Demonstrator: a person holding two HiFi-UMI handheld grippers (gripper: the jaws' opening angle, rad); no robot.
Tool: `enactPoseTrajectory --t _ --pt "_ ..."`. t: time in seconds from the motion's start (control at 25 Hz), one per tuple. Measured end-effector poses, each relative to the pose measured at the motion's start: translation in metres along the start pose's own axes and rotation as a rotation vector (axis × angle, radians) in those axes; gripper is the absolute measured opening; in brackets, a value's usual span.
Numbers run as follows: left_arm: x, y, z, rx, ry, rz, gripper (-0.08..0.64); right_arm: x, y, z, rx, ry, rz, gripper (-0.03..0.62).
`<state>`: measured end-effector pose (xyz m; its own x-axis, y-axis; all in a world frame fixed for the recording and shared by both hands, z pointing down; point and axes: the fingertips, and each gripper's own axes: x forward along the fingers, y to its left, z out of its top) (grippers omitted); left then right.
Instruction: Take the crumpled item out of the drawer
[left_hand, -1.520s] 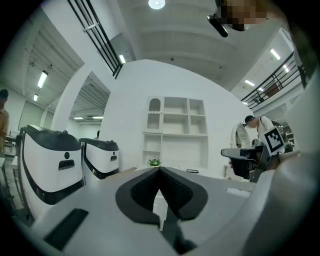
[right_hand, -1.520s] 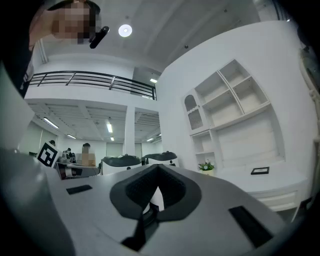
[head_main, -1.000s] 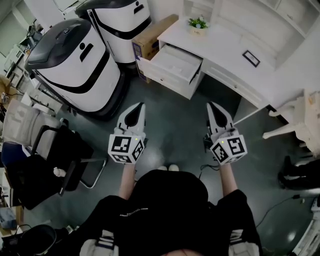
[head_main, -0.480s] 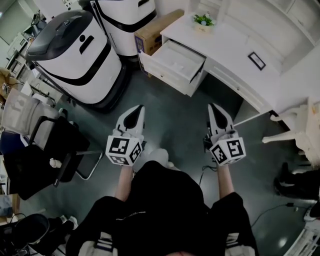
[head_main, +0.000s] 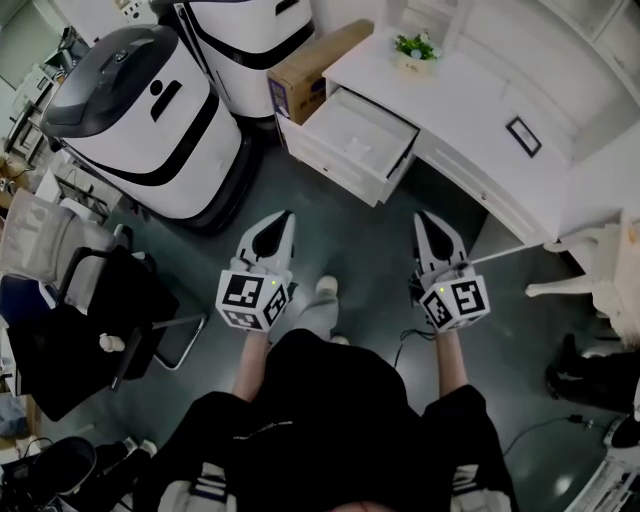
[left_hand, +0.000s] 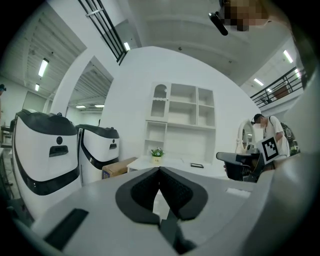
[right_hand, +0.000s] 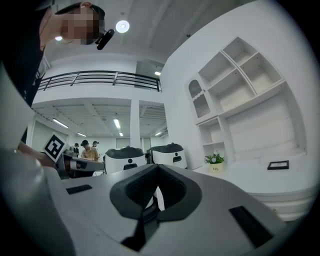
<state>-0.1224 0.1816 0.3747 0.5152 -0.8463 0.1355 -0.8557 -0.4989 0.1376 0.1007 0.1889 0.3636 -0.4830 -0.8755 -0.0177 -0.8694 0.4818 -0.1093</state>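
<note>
While drawer (head_main: 335, 168) stood open upper centre, left gripper (head_main: 281, 218) and right gripper (head_main: 425, 218) sat well short, jaws together, empty. Approach step; next likely needed reach-in with opened jaws.

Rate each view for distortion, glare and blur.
Head view: sharp, dim floor, desk nearly washed out. Left gripper view: fisheye, black corners, ceiling strips glare. Right gripper view: fisheye bends the shelves; round lamp flares.

You're standing in a robotics test hall: large white-and-black rounded machines (head_main: 140, 120) are sitting beside a white shelved desk (head_main: 470, 100), with a black-railed mezzanine (right_hand: 100, 79) overlooking the floor.
</note>
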Motion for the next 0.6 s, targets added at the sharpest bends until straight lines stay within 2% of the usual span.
enactPoseTrajectory --t 0.24,0.6 --pt "0.057 0.031 0.017 0.001 -0.003 -0.038 -0.003 0.052 -0.024 -0.004 0.025 0.022 -0.012 -0.014" --pt "0.124 0.057 0.020 0.059 0.039 -0.084 -0.002 0.104 -0.062 -0.009 0.058 0.034 -0.079 -0.014"
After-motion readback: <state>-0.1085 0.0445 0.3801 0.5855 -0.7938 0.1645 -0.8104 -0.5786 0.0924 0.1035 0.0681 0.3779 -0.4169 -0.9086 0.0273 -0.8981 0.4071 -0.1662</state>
